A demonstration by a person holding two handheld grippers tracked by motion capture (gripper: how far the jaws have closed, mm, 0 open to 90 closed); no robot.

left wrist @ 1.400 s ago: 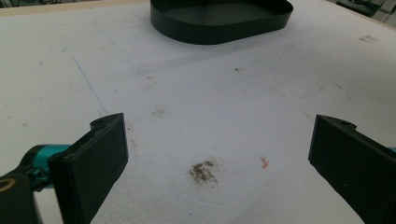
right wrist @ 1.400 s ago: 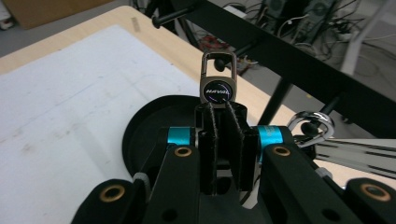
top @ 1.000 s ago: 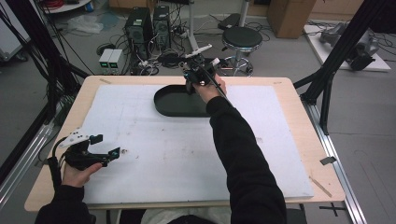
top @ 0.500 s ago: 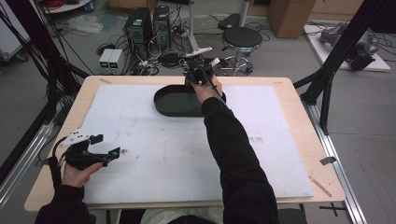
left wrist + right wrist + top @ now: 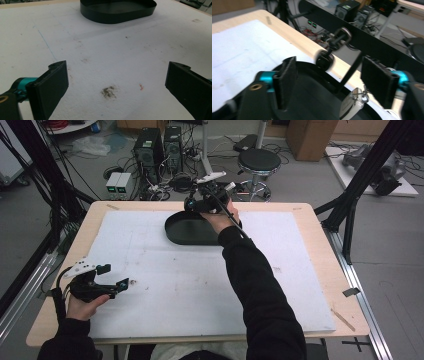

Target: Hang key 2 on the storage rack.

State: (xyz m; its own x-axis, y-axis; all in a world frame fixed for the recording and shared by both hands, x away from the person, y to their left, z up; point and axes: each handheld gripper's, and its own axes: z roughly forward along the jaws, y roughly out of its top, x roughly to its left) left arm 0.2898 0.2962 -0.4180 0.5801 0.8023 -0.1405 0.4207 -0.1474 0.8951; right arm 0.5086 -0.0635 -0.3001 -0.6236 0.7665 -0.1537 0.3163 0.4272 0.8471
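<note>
The right gripper (image 5: 327, 80) has its two black jaws spread wide with nothing clamped between them. It hangs above the far rim of the black tray (image 5: 187, 227). In the gap between the jaws a bunch of keys (image 5: 329, 52) shows blurred: a metal ring at the top, a dark round fob below it, and a pale fob (image 5: 349, 105) lower down over the tray floor. Whether the keys touch the tray cannot be told.

The tray is a shallow, dark, oval-ended dish with a low upright wall, sitting at the far middle of the white mat (image 5: 150, 270) on the wooden table (image 5: 320, 250).

The left gripper (image 5: 115, 85) is also released, jaws well apart over bare, stained mat at the near left, well apart from the tray (image 5: 117, 10).

The right gripper view shows the keys, which the high view is too small to resolve; the high view shows both hands and the right gripper (image 5: 207, 202) at the tray's far edge.
</note>
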